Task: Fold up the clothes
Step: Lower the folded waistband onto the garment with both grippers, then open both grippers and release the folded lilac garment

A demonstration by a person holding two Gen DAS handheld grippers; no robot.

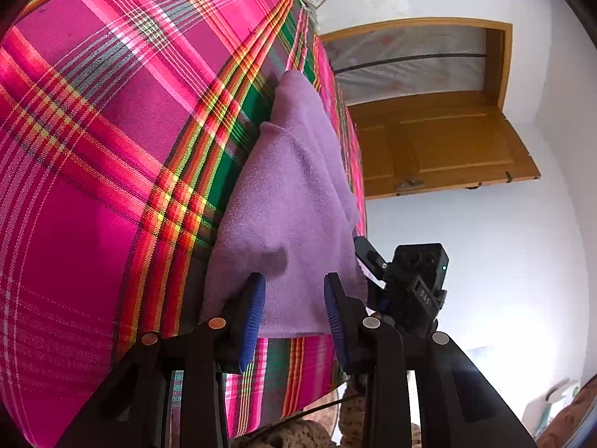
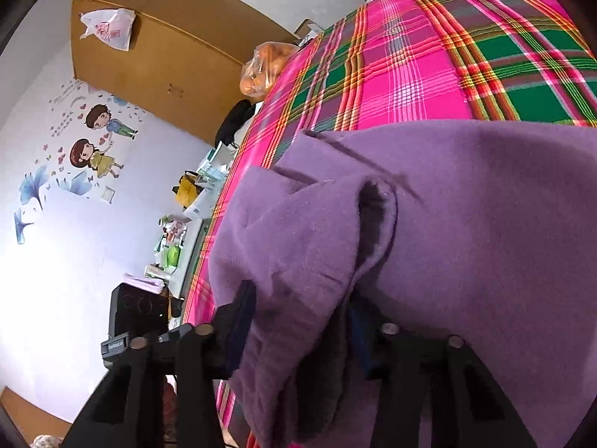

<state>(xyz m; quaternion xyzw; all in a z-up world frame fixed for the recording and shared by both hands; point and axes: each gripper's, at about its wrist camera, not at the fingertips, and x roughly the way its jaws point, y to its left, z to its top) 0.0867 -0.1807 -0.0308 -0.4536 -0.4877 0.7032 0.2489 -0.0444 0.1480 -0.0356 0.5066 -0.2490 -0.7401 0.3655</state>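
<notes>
**One purple garment, held at its near edge by both tools**

One soft purple fleece garment [image 1: 294,194] lies on the bed over a pink, green and yellow plaid cover [image 1: 112,149], near the bed's side edge. In the left wrist view its long axis runs straight away from the left gripper [image 1: 294,298], whose blue ribbed jaws stand apart with the near hem hanging between them; neither pad visibly presses the cloth. In the right wrist view the same garment [image 2: 466,205] spreads ahead and rightward, and a bunched fold drapes down over the right gripper [image 2: 302,317]. Its jaws are mostly hidden by cloth, so I cannot tell whether they grip. Both tools sit at the near edge, the far end well ahead, so any fold would likely carry this edge forward along that axis. The right gripper's body [image 1: 414,283] shows just beside the left.
</notes>
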